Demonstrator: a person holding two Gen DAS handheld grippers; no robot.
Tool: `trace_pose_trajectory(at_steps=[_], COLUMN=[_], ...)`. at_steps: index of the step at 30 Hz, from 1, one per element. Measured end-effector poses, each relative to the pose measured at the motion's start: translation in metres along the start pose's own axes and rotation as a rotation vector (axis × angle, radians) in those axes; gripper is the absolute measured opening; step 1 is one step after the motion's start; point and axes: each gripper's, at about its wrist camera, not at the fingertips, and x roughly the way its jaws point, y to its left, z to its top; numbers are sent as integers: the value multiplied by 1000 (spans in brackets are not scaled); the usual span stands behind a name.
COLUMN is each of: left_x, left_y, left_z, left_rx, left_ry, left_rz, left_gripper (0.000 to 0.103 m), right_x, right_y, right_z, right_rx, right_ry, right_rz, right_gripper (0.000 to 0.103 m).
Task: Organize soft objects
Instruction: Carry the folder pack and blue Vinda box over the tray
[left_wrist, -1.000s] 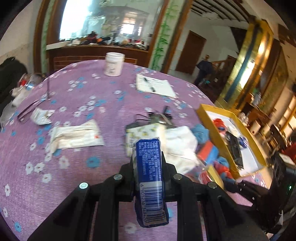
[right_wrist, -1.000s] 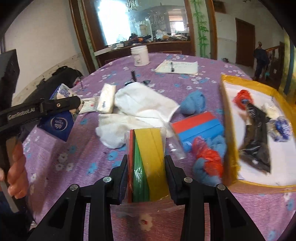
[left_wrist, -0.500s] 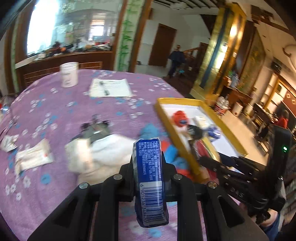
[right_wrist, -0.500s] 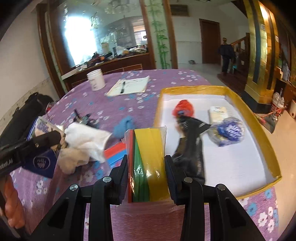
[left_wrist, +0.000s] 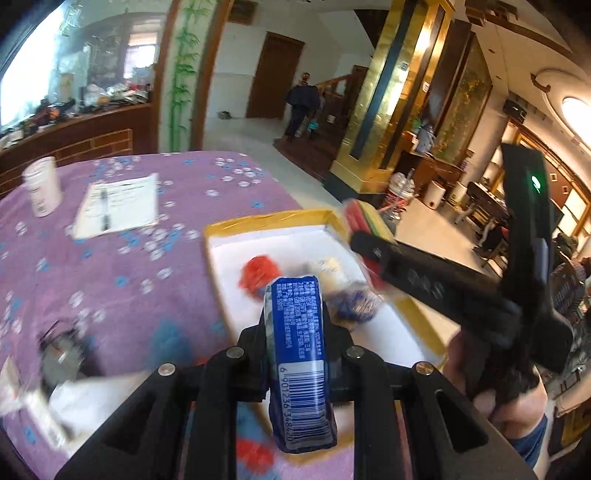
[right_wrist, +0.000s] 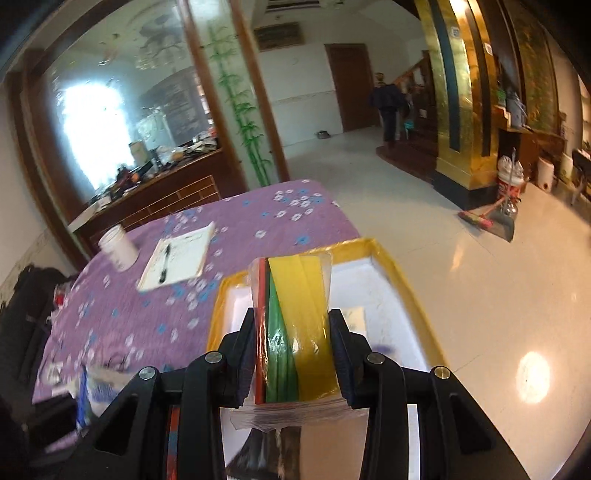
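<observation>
The blue tissue packet (left_wrist: 298, 362) stands upright, clamped between the jaws of the left gripper (left_wrist: 295, 354), over the near end of the yellow-rimmed tray (left_wrist: 266, 221). The wrapped stack of red, green and yellow sheets (right_wrist: 295, 332) is pinched the same way in the right gripper (right_wrist: 295, 354), over the tray's white floor. Both loads look ready for setting down. To do that well, I judge each should be lowered onto bare white floor, clear of the red bundle (left_wrist: 258, 273) and the blue bundle (left_wrist: 354, 302) already lying there, and let go only once it rests flat; the two tools sit close, so they should keep apart. The tray stands at the edge of the purple flowered tablecloth (left_wrist: 129, 266), with a paper sheet (left_wrist: 118, 206) and a white jar (left_wrist: 42, 186) further off. Blur smears the tray's contents, and the packet hides the floor beneath it
</observation>
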Motion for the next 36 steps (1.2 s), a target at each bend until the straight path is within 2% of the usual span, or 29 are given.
trace_pose_trajectory(at_steps=[3,6,11,16,22,25,32,36], left_x=[29,62,118,153,158,155,159,160], left_y=[-2,-2,4,5,15,12,6,6], left_z=[21,35,44,41,32,30,28,28], left_rx=[-25,-47,-84,-114,-152,-121,-93,-89], left_ry=[28,61,124,163,161,145,180,184], left_rz=[-15,-14,-13,-32,-14,8,21,29], left_gripper=[19,19,19,19,19,19,19,21], right_x=[30,65,102,114,124,126,131,132], right_y=[-10,-24,-53,-57,-66,-66,-69,-69], right_z=[25,37,28,21,15,14,10,9], right_rx=[5,42,95,101,111,113,128,139], right_ry=[33,94,173,197,222,227,244,256], right_rz=[-46,-36,-24,-30,-73,-94,-107,-86], right_gripper=[40,40,40,40,40,40,40,41])
